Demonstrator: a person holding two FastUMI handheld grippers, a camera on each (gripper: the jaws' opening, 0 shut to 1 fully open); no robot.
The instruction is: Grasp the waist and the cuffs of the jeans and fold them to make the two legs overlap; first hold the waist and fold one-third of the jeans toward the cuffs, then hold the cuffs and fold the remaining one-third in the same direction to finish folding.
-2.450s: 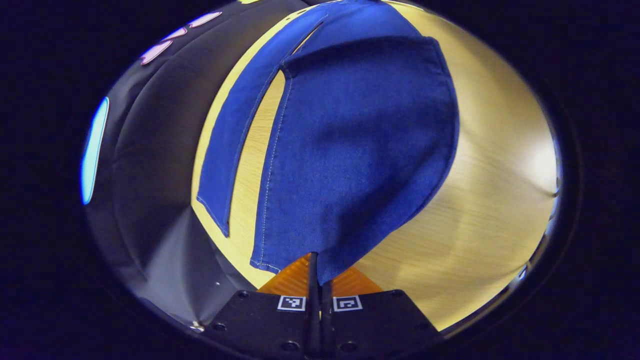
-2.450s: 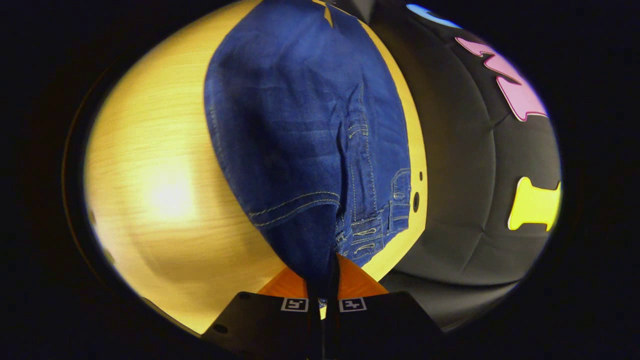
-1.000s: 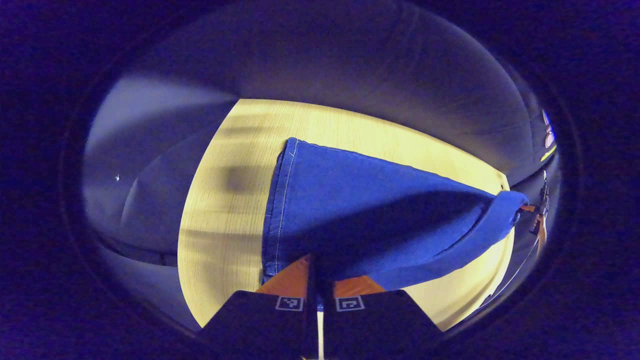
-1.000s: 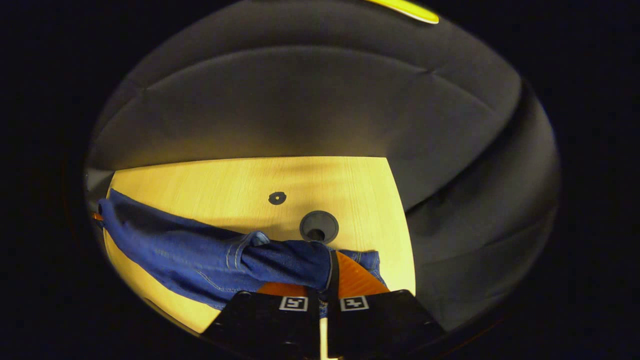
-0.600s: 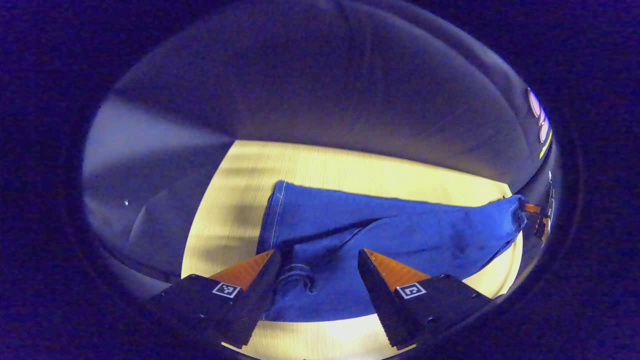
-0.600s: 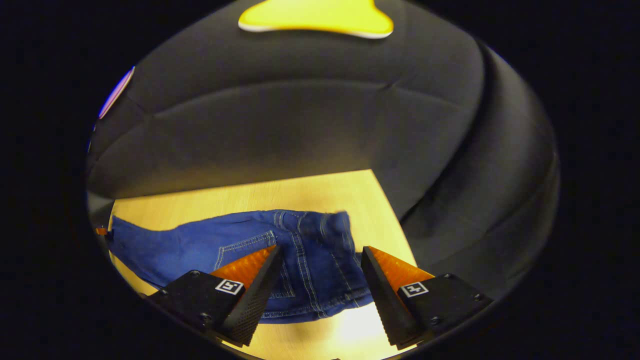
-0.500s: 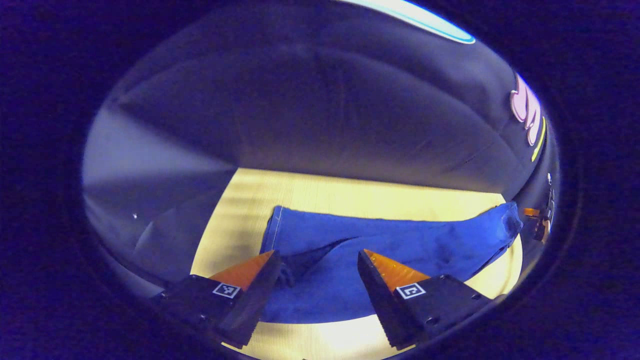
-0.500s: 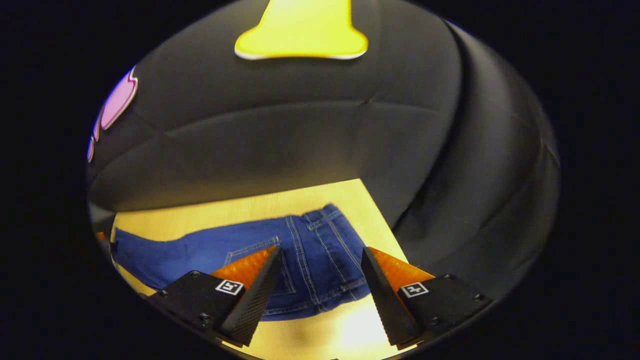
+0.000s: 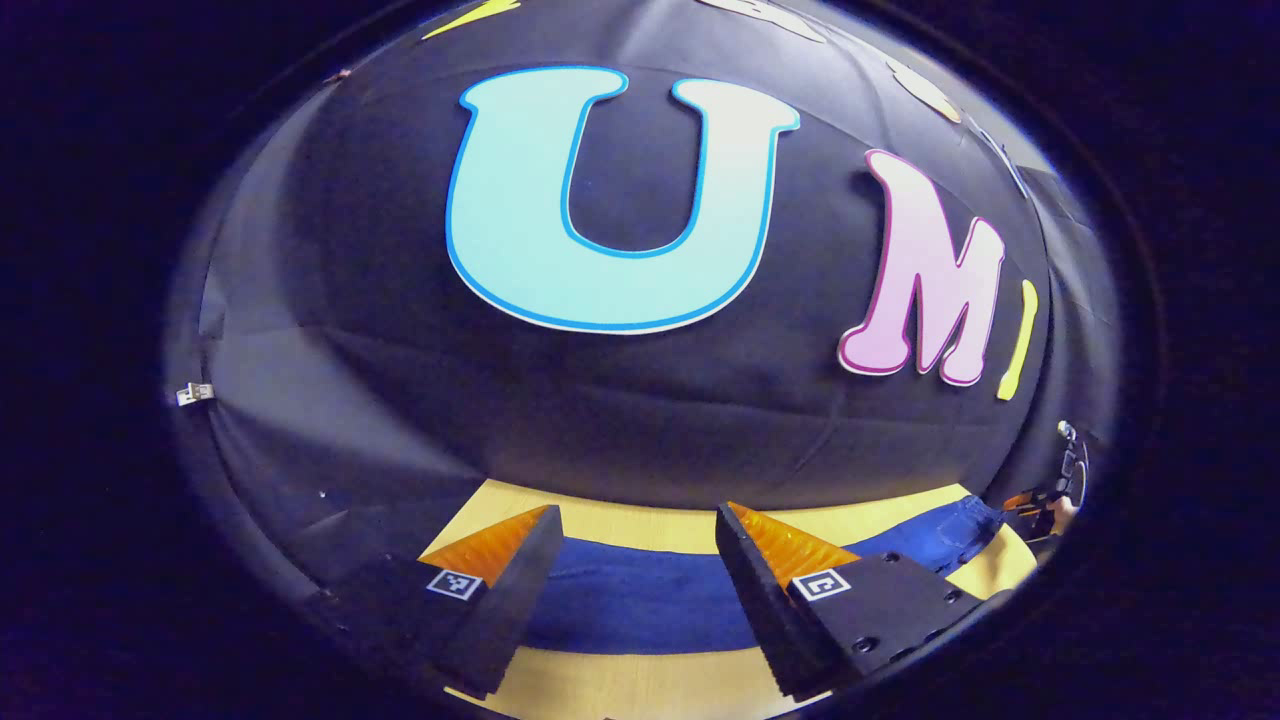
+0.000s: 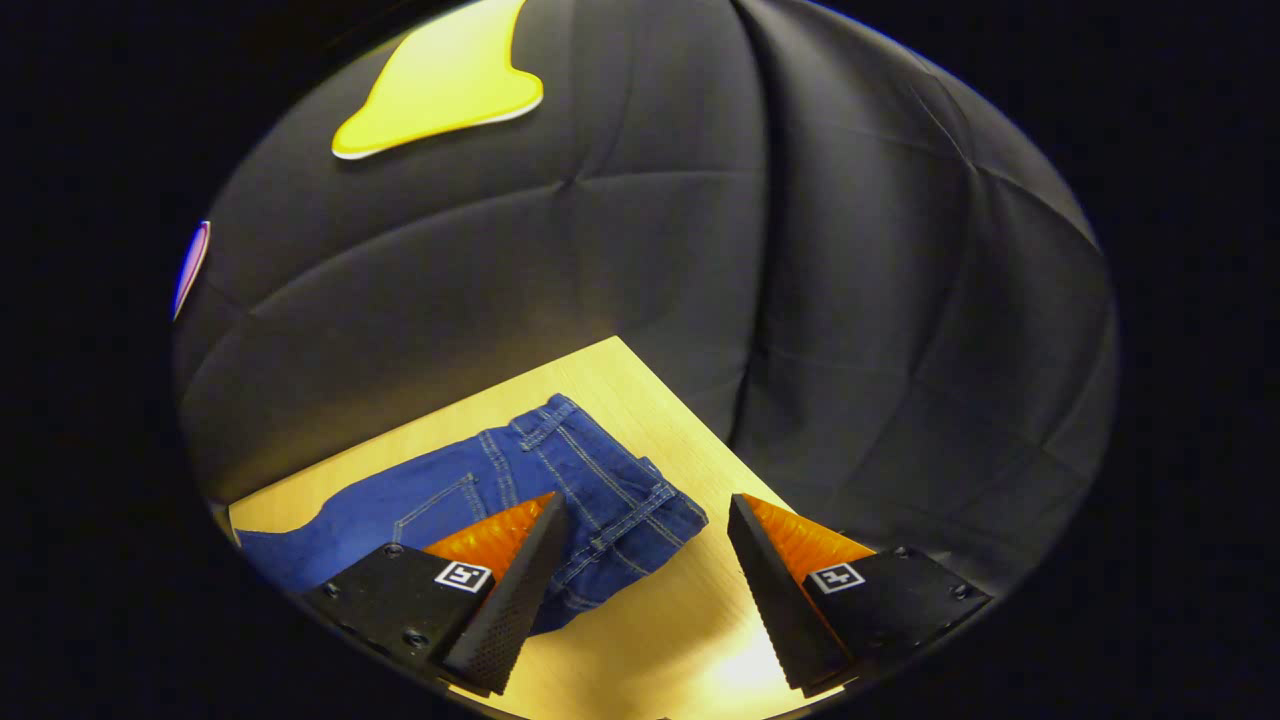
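The blue jeans lie flat on the wooden table, one leg over the other, along its far side. In the right gripper view the waist end with belt loops and a back pocket points right, just ahead of my right gripper, which is open and holds nothing. In the left gripper view the jeans run as a blue band behind my left gripper, also open and off the cloth. At that view's far right edge the other gripper is seen small, by the jeans' waist end.
The black cloth wall rises close behind the table's far edge and wraps round its right corner. Bare wood lies between the jeans and me.
Both grippers were shut on the lifted jeans, then opened and let go. The jeans have settled flat with the legs overlapped. Both grippers have since tilted up and drawn back.
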